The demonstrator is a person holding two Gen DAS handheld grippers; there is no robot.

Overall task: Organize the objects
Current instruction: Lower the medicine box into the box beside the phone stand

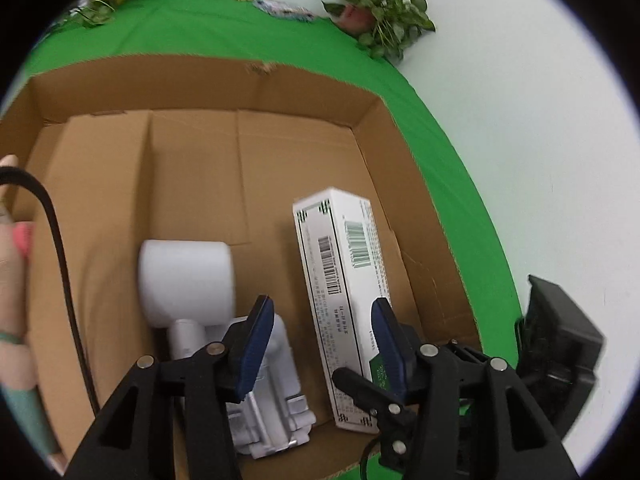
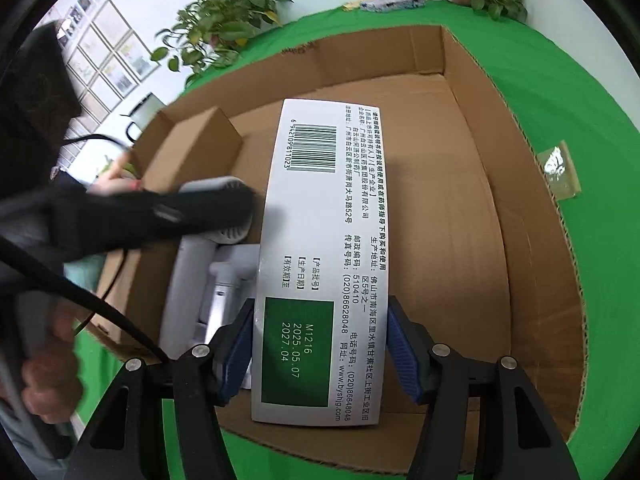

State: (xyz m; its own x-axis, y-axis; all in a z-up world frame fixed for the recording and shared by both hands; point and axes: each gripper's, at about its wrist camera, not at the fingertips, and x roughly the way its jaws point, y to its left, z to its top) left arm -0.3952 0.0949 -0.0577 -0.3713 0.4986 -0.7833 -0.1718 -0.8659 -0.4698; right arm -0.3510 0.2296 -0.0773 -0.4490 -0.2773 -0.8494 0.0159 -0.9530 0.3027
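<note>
The medicine box (image 2: 320, 264) is clamped across its short width by the right hand-held gripper (image 2: 320, 344); long axis runs straight fwd from it, over the cardboard box (image 2: 480, 92). White device (image 1: 224, 320) lies just to its left. Left hand-held gripper (image 1: 320, 344) is held open, empty, near box's left side. Right is judged nearer for set-down.

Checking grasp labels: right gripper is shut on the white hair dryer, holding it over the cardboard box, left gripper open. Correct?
Not quite. The right gripper is shut on the white medicine carton, not the hair dryer, which lies loose in the cardboard box; the right wrist view shows it. The left gripper is open.
</note>
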